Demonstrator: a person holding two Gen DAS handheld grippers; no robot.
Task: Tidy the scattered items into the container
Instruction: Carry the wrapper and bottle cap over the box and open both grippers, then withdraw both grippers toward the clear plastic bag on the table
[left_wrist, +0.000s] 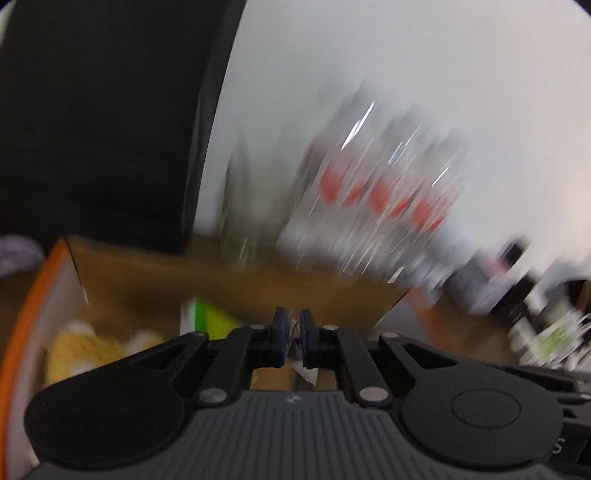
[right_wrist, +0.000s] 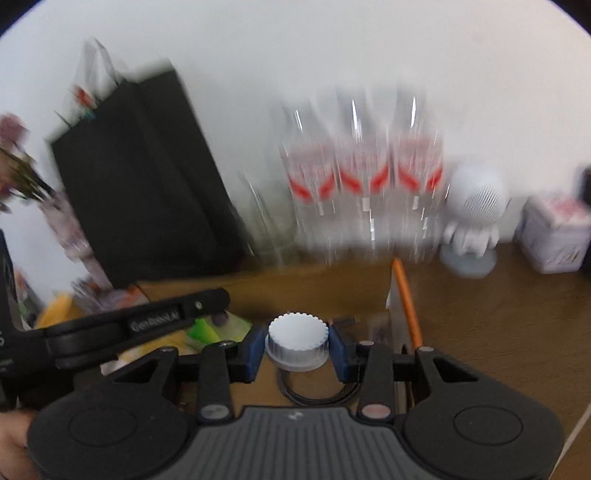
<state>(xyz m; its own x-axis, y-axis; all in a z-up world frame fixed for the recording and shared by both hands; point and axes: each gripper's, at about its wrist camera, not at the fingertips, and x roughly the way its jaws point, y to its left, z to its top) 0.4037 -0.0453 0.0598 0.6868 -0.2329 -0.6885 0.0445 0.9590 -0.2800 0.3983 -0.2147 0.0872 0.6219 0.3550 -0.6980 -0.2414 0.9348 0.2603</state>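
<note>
My right gripper (right_wrist: 297, 349) is shut on a small white bottle with a ridged cap (right_wrist: 297, 338), held over the open cardboard box with an orange rim (right_wrist: 406, 295). A coiled black cable (right_wrist: 317, 397) lies in the box below it. My left gripper (left_wrist: 293, 336) is shut on a thin pale scrap (left_wrist: 306, 373), too blurred to name, and hangs over the same box (left_wrist: 240, 288). A yellow soft item (left_wrist: 81, 350) and a green packet (left_wrist: 210, 321) lie inside. The left gripper (right_wrist: 218, 312) reaches in from the left in the right wrist view.
A pack of clear water bottles with red labels (right_wrist: 362, 177) stands behind the box against the white wall. A black bag (right_wrist: 140, 177) is at the back left. A white figurine (right_wrist: 476, 210) and a white tin (right_wrist: 554, 236) stand on the wooden table (right_wrist: 498, 314) to the right.
</note>
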